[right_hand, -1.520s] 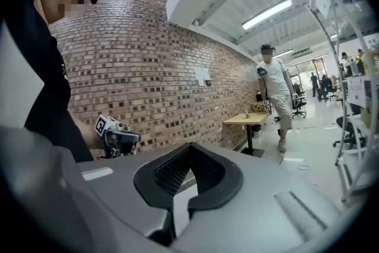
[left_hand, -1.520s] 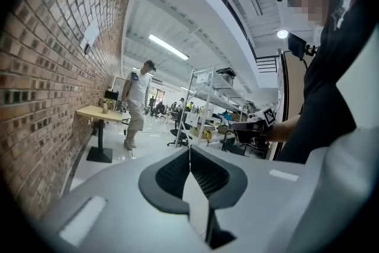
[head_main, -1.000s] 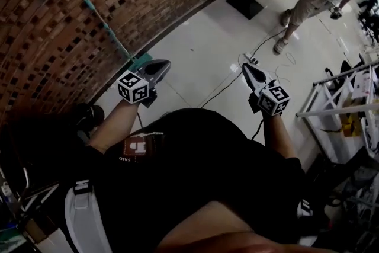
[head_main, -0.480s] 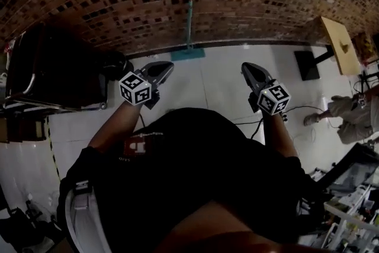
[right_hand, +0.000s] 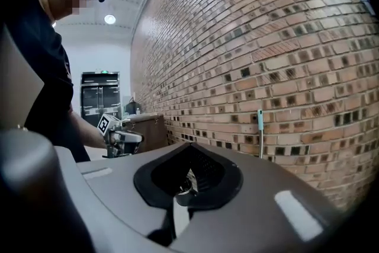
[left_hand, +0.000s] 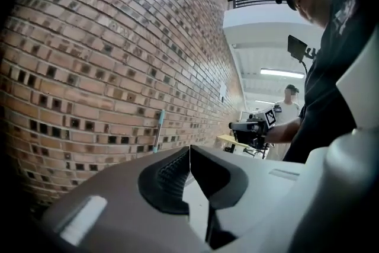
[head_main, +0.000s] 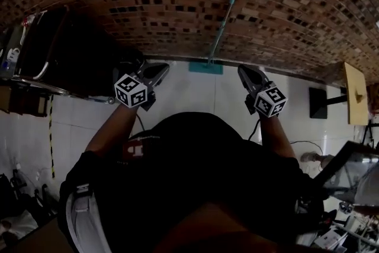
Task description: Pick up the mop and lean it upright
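The mop leans upright against the brick wall: its teal handle (head_main: 222, 25) rises from a teal head (head_main: 206, 67) on the floor at the wall's foot. The handle (left_hand: 158, 130) shows in the left gripper view, and the same handle (right_hand: 260, 133) in the right gripper view. My left gripper (head_main: 163, 69) is level, short of the wall and left of the mop head, shut on nothing. My right gripper (head_main: 241, 71) is level to the right of the mop head, also shut and empty. Neither touches the mop. Each gripper view shows the other gripper: the right gripper (left_hand: 251, 127) and the left gripper (right_hand: 120, 135).
A dark cabinet (head_main: 71, 53) stands against the wall at the left, close to my left gripper. A wooden table (head_main: 355, 101) on a black base stands at the right. A cable (head_main: 299, 143) lies on the pale tiled floor. A person (left_hand: 289, 105) stands far back.
The view has swung round to face the brick wall. The mop has shifted from the upper left to ahead, between the two grippers. Both grippers stay shut and side by side.
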Motion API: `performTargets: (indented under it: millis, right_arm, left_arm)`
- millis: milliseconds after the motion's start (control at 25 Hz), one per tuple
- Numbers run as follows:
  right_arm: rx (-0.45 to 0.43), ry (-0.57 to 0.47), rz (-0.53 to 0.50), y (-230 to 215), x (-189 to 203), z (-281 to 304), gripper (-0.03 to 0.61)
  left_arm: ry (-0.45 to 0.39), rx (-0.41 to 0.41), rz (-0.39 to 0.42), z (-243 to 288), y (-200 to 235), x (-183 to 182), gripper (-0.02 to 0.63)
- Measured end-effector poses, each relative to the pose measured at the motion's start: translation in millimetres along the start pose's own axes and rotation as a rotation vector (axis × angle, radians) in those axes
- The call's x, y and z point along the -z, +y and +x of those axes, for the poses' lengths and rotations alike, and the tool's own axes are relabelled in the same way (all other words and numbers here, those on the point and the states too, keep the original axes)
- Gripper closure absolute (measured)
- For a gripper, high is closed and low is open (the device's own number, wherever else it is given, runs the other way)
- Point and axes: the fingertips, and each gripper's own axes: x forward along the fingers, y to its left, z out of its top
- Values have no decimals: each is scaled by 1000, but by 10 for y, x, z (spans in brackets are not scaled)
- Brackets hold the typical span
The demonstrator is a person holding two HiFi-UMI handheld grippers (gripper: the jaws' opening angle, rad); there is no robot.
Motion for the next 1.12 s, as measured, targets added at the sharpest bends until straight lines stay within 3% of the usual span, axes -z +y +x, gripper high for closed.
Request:
performTargets:
  millis: [160,480,720,880,1120]
  right_arm:
    - [-52,26,0,-371,26,76,565]
    - [-204,73,-55,-1089,-93,-11,565]
    - [-225,78,-48,-1514,-110,96,565]
    - [-206,79,-37,-1697,-146,353,565]
    - [-121,71,-24,-1897,-260,906,565]
  left_arm:
    - [0,-76,-9,210,78,25,612]
    - [-62,-184,-30,959,-229,-116,612]
    - [-30,-166,-15,1394,-272,-141,612]
    - [-40,-155,-28,1555,68,-244,612]
    - [-38,-54,-4,1861,768,-527,612]
